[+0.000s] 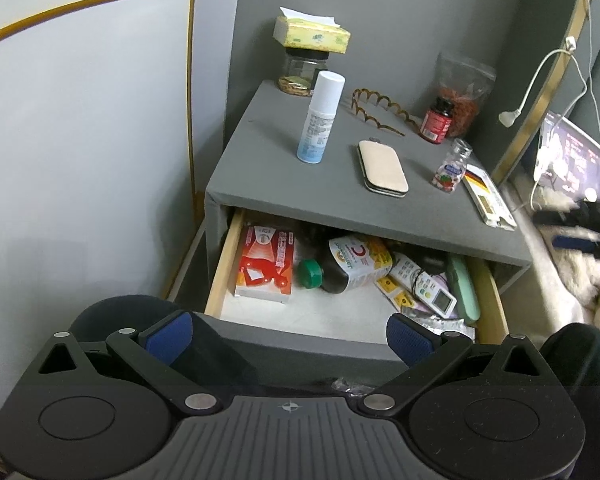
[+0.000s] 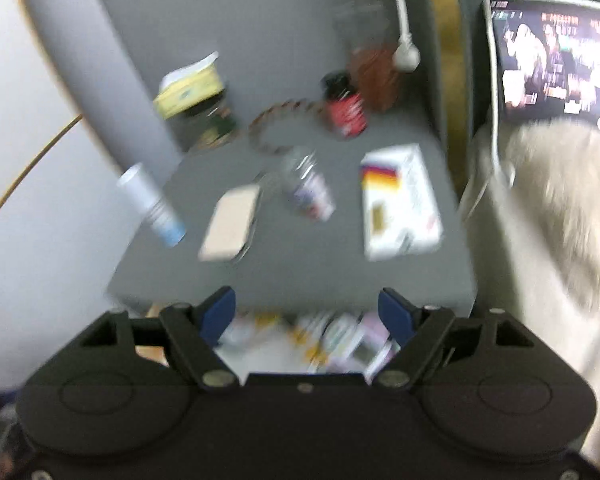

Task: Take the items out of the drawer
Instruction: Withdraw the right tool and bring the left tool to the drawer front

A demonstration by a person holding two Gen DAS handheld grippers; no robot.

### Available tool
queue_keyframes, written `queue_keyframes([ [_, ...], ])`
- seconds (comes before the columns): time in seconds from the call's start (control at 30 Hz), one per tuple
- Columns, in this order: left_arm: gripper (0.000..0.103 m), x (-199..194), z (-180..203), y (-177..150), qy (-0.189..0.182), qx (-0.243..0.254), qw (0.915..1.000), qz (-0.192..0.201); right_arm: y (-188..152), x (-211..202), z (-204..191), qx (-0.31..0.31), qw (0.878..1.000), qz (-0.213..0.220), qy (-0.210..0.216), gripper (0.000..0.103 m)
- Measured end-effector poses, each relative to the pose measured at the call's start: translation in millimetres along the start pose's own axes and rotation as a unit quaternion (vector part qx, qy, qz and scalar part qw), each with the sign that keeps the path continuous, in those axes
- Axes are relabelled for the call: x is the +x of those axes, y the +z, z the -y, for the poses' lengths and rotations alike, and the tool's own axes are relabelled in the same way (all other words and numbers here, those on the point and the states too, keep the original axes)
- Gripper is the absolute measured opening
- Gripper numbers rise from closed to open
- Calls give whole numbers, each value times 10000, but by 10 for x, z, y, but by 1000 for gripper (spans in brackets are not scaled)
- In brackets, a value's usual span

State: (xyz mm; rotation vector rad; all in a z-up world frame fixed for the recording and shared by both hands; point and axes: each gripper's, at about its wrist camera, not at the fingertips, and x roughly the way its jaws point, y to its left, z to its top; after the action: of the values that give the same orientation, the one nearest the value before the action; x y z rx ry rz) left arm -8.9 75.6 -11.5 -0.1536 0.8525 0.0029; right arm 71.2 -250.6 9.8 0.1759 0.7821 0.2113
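left tongs (image 1: 290,338): released, tilted down over open drawer (image 1: 490,304) | right tongs (image 2: 306,312): released, empty, above nightstand (image 2: 300,272)

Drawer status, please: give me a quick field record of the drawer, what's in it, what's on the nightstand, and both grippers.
drawer: pulled open
inside: red-and-white box; dark bottle on its side, green cap; remote control; mint green case
nightstand top: spray bottle; beige case; white box
left gripper: open, empty
right gripper: open, empty, view blurred
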Motion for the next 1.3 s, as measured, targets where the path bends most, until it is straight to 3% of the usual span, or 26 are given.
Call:
queue_keyframes([
  [0.2, 102, 48, 174, -142, 31, 314, 9994, -139, -478, -60, -50, 102, 9982, -524, 271, 77],
  [0.3, 102, 80, 238, -158, 110, 497, 9986, -154, -633, 156, -96, 12, 9923, -1134, 495, 60],
  [0.37, 102, 196, 338, -186, 192, 806, 9959, -364, -690, 229, -106, 23, 9916, -1214, 438, 57],
  [0.47, 102, 262, 446, -227, 303, 1014, 9936, -390, -623, 128, -51, 376, 9944, -826, 540, 57],
  [0.67, 102, 386, 640, -205, 229, 1237, 9910, -453, -378, -248, 147, -24, 9993, 259, 254, 72],
  [0.77, 101, 494, 714, -207, 210, 1312, 9897, -540, -401, -259, 302, 7, 9994, 337, 112, 72],
  [0.9, 101, 556, 831, -211, 244, 1464, 9875, -540, -409, -199, 431, 419, 9984, 157, 345, 71],
  [1.0, 101, 535, 868, -194, 241, 1509, 9869, -509, -446, -28, 292, 8, 9978, -551, 375, 67],
  [1.13, 101, 498, 828, -187, 305, 1487, 9873, -474, -627, 277, -85, -760, 9837, -1572, 425, 50],
  [1.3, 101, 288, 619, -131, 275, 1246, 9915, -270, -840, 472, -382, -1096, 9715, -2000, 651, 37],
])
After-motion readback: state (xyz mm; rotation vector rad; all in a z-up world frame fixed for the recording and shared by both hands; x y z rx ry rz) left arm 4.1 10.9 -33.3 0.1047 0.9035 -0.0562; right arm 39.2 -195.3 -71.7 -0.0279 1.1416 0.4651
